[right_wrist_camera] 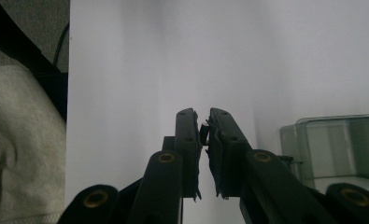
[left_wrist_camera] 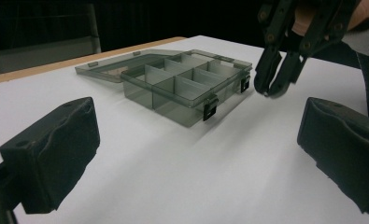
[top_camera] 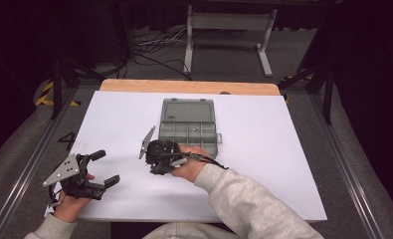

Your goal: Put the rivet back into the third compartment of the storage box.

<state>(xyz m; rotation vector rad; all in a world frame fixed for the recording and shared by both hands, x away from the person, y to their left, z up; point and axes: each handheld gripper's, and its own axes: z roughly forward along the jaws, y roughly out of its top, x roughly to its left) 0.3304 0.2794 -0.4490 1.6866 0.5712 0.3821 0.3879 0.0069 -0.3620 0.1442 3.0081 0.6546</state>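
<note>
A grey see-through compartment box [top_camera: 196,133] lies open in the middle of the white table top [top_camera: 263,149], its lid [top_camera: 187,109] folded back flat. A small pale piece [top_camera: 195,128] sits in one compartment. My right gripper [top_camera: 156,162] hangs just in front of the box's near left corner, pointing down. In the right gripper view its jaws [right_wrist_camera: 201,114] are shut, with a tiny dark part [right_wrist_camera: 204,128] pinched near the tips. The left gripper view shows those tips [left_wrist_camera: 271,91] above the sheet beside the box [left_wrist_camera: 187,88]. My left gripper [top_camera: 108,167] rests open at the near left, nothing between its pads [left_wrist_camera: 56,149].
The wooden table edge [top_camera: 189,86] shows behind the white sheet. Beyond it stand a white metal frame [top_camera: 229,30] and loose cables [top_camera: 154,47] on the floor. A grey sleeve [top_camera: 244,199] reaches in from the bottom.
</note>
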